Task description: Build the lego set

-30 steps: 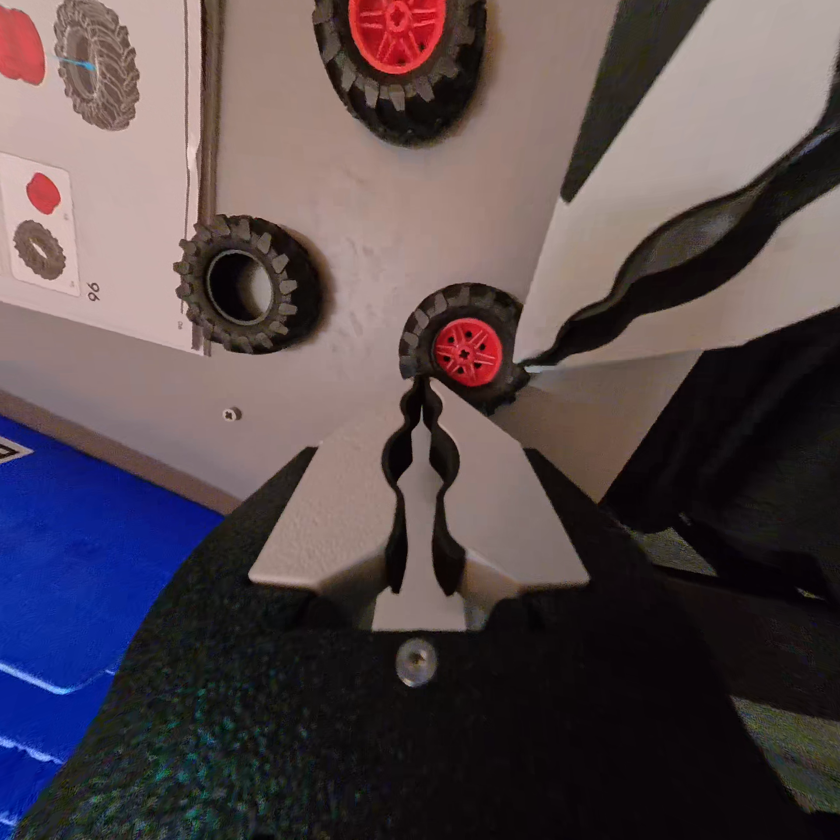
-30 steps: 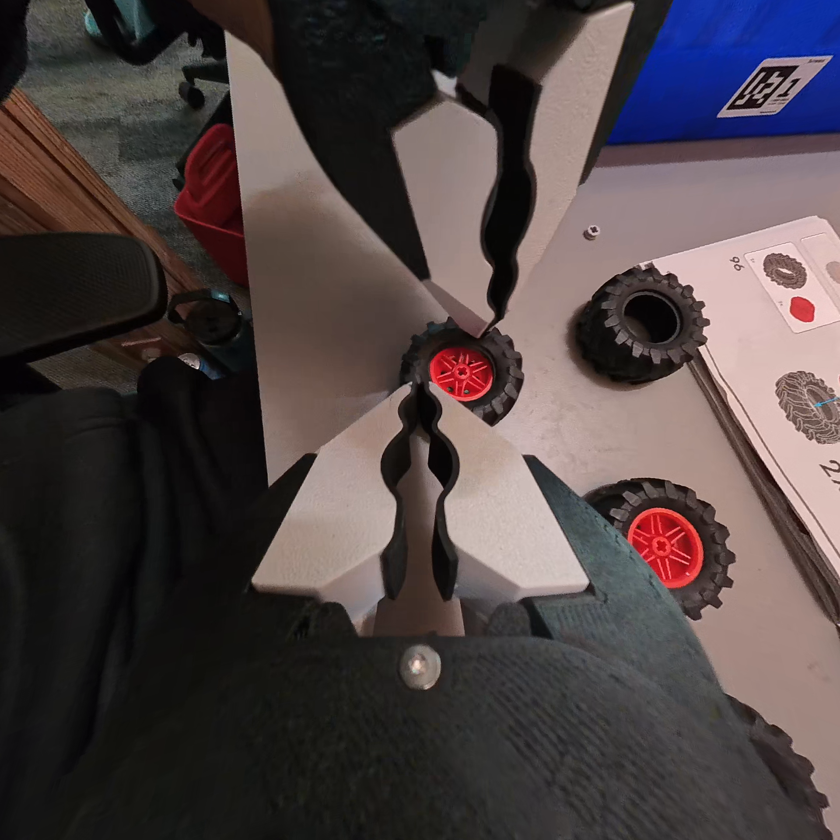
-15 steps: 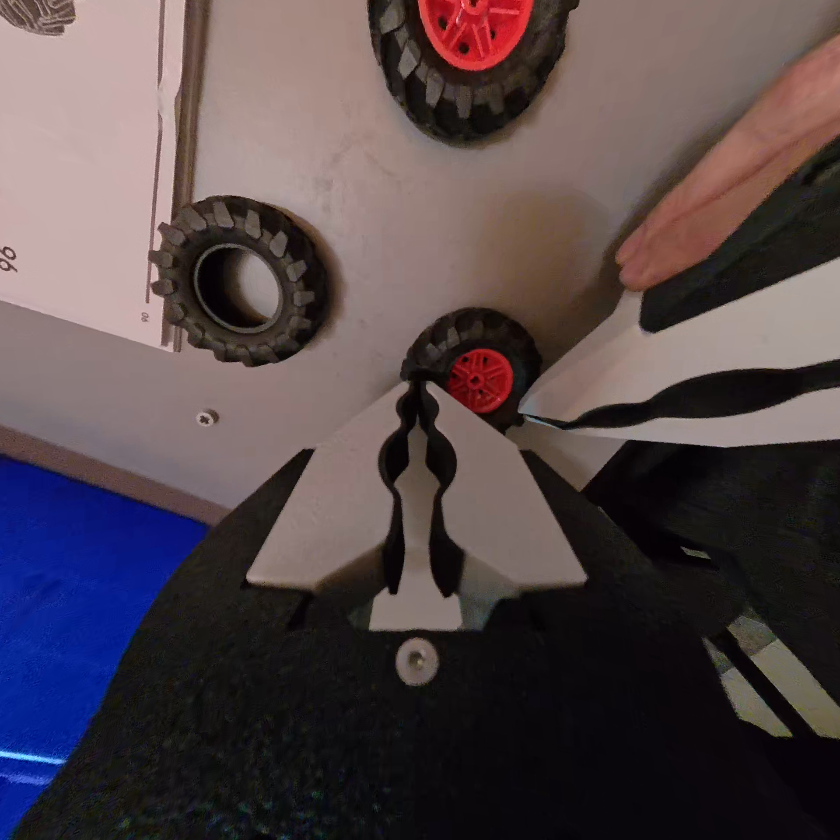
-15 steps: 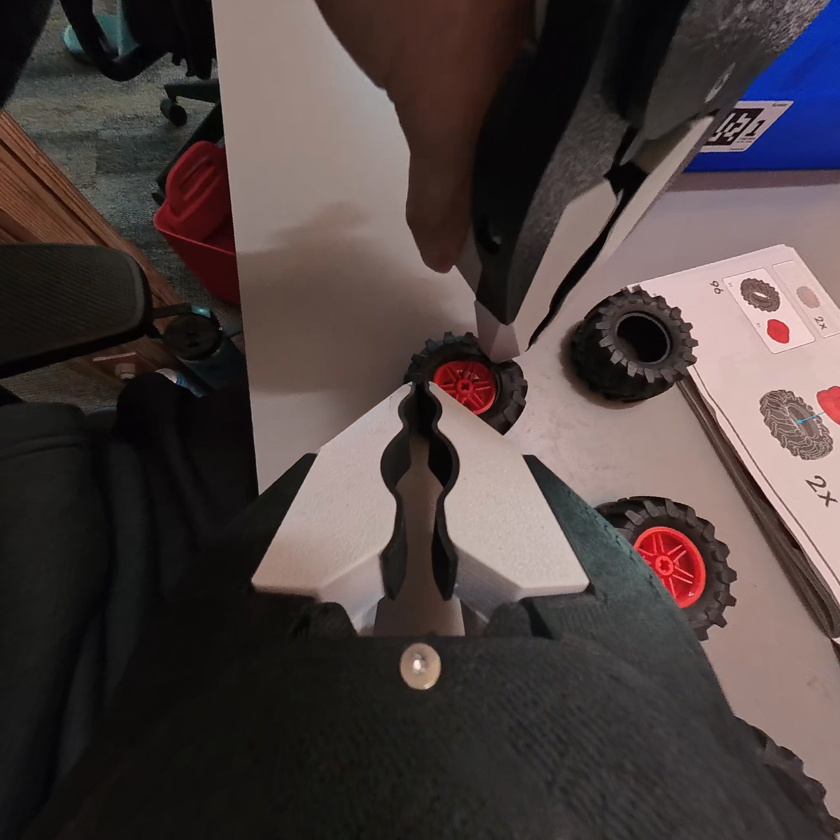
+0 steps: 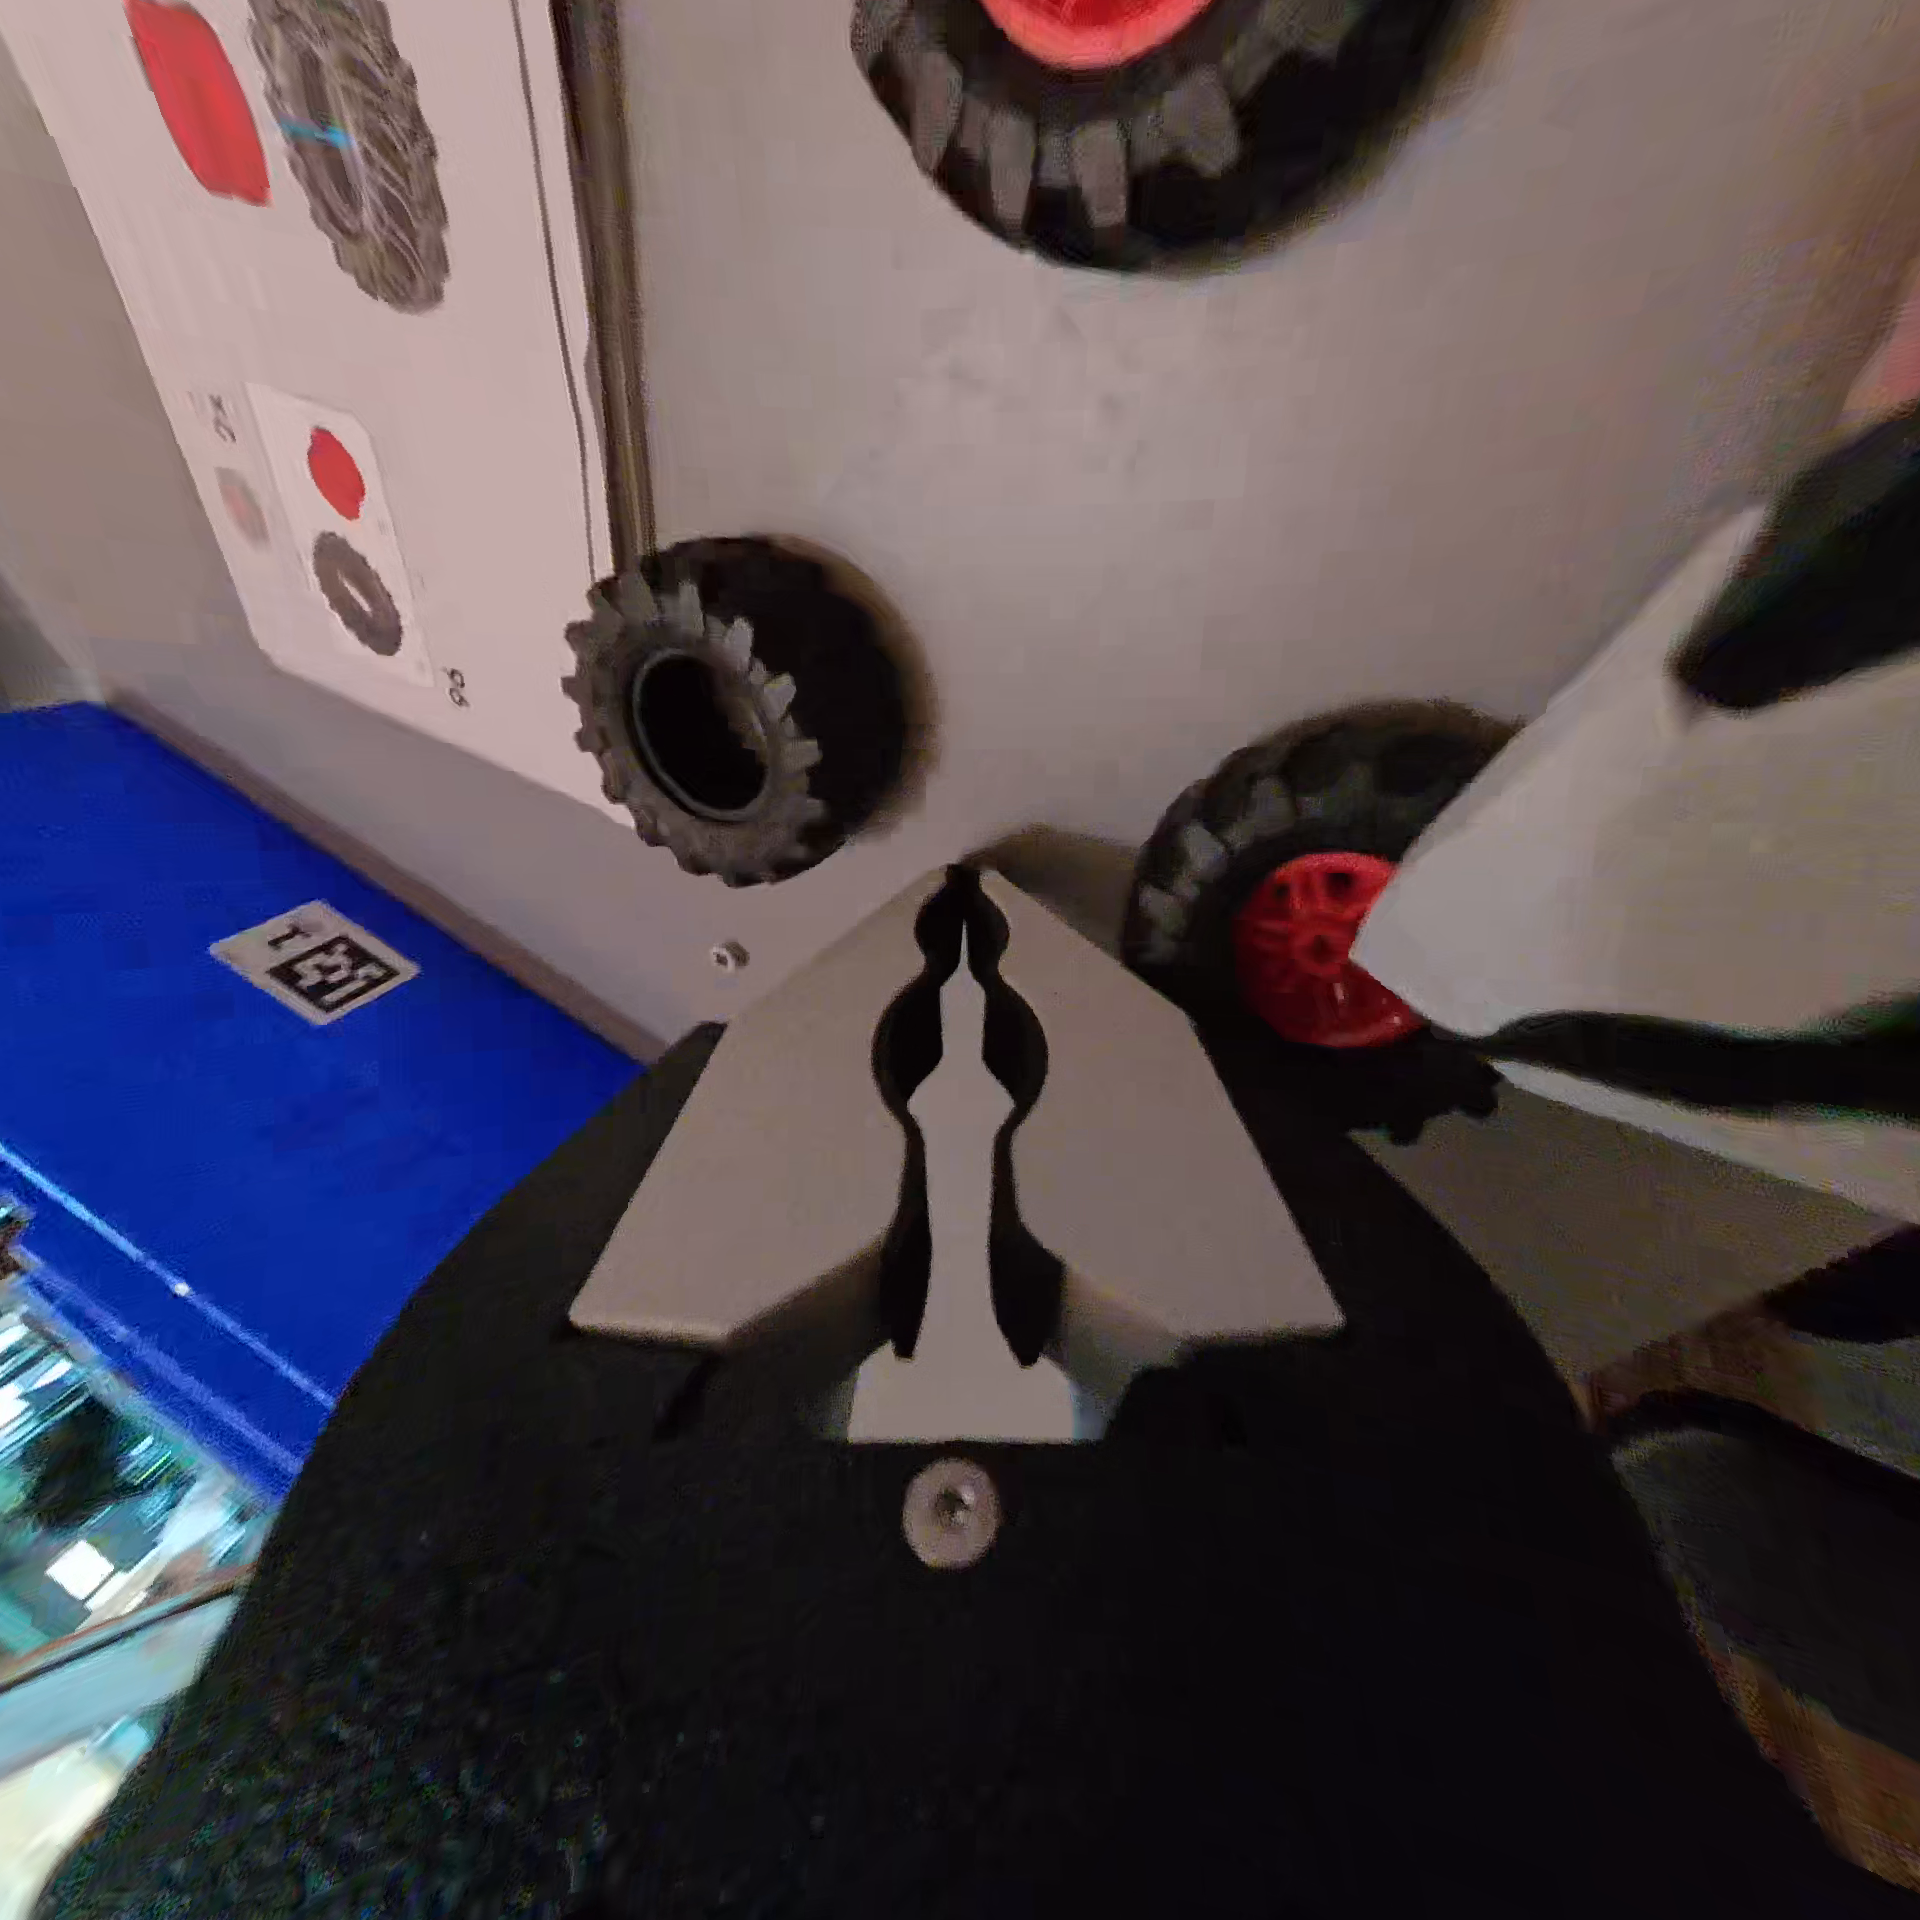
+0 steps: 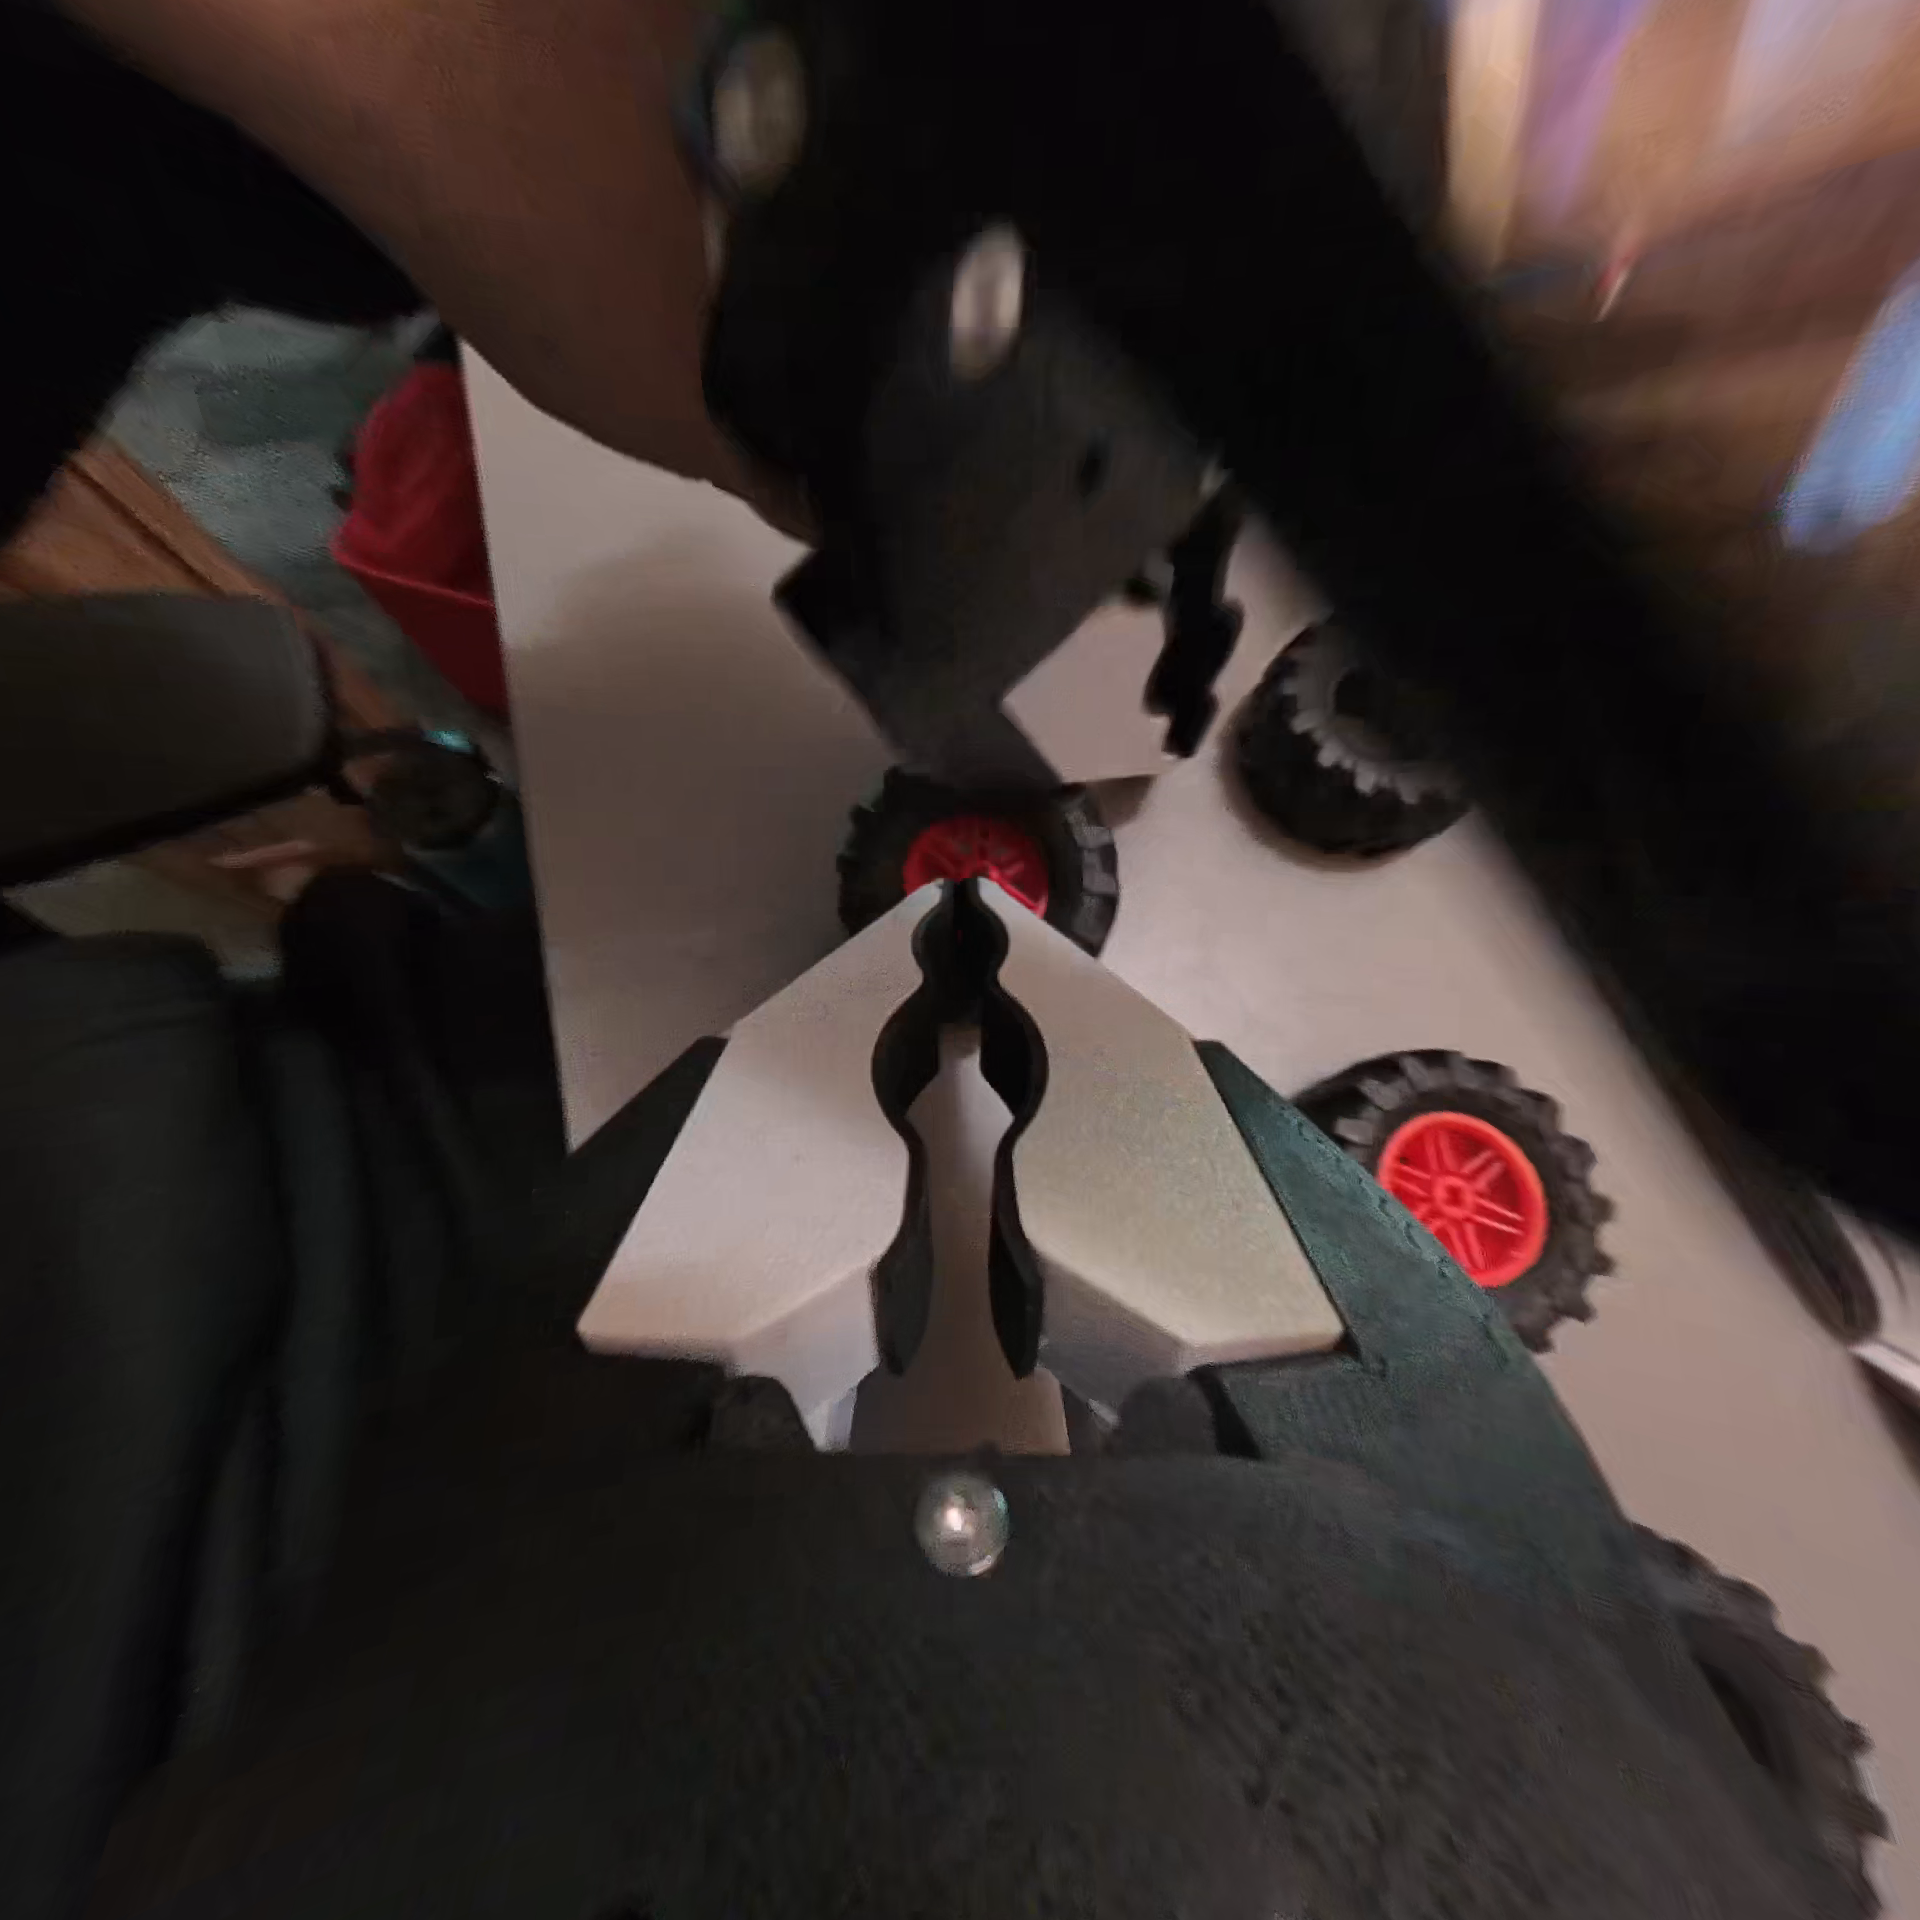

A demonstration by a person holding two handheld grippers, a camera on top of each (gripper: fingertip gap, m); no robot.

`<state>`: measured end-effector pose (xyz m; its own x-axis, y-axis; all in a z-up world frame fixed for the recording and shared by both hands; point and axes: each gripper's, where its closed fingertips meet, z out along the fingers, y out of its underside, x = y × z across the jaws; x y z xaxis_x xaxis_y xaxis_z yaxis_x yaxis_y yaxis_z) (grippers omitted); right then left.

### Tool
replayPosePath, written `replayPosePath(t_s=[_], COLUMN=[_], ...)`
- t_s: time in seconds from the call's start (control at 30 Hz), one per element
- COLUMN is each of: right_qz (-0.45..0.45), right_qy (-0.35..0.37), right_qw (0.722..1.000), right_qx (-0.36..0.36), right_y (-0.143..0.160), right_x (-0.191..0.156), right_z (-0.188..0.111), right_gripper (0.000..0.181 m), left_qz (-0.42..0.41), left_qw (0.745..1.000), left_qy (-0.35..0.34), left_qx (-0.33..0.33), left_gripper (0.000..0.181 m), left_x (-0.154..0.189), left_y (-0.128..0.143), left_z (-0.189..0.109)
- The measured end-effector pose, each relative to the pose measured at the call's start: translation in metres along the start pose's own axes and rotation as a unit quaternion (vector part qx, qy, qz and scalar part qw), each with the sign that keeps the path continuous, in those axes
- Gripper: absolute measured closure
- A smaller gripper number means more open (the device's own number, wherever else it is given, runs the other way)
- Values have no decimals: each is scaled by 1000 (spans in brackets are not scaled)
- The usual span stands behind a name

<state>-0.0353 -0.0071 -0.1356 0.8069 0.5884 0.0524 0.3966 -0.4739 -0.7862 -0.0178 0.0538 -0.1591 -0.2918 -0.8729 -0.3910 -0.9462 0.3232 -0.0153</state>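
Left and right wrist views, wheel-assembly stage. The small wheel (image 6: 977,857), a black knobbed tyre around a red spoked rim, lies flat on the grey tabletop (image 5: 1195,499), just beyond the tip of the right gripper (image 6: 961,888) at 12 o'clock in its own view; in the left wrist view the same wheel sits at 3 o'clock. The right gripper's fingers are together, tips pressing on or beside the red rim; whether they pinch it cannot be told. The left gripper (image 5: 961,883) is likewise closed on nothing, its tip over bare table.

An empty tyre (image 5: 717,717) lies at 11 o'clock of the left gripper, beside the instruction booklet (image 5: 343,343). A larger finished wheel (image 6: 1460,1195) rests at 3 o'clock in the right wrist view.

Handling, as a judgement: the wheel is light; its tyre is soft, grippy rubber that yields under pressure, while the rim is hard, smooth plastic, slippery at the spokes. The surest hold is across the tread, tongs on opposite sides of the tyre, not on the rim face. Being round, it is likely to roll or skid if pushed from one side.

The grippers' fingers are pale, matte, wedge-shaped, with wavy black pads (image 5: 1003,1049).
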Motion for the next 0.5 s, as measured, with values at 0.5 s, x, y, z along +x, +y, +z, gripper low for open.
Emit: replayPosePath(t_s=[0.5], right_qz=[-58], right_qy=[52], right_qw=[996], right_qx=[-44], right_y=[-1], right_x=[9], right_z=[-5], right_gripper=[178], left_qz=[-72], left_qw=[947], left_qy=[156], left_qx=[271], left_gripper=[181], left_x=[29], left_y=[-8], left_z=[-48])
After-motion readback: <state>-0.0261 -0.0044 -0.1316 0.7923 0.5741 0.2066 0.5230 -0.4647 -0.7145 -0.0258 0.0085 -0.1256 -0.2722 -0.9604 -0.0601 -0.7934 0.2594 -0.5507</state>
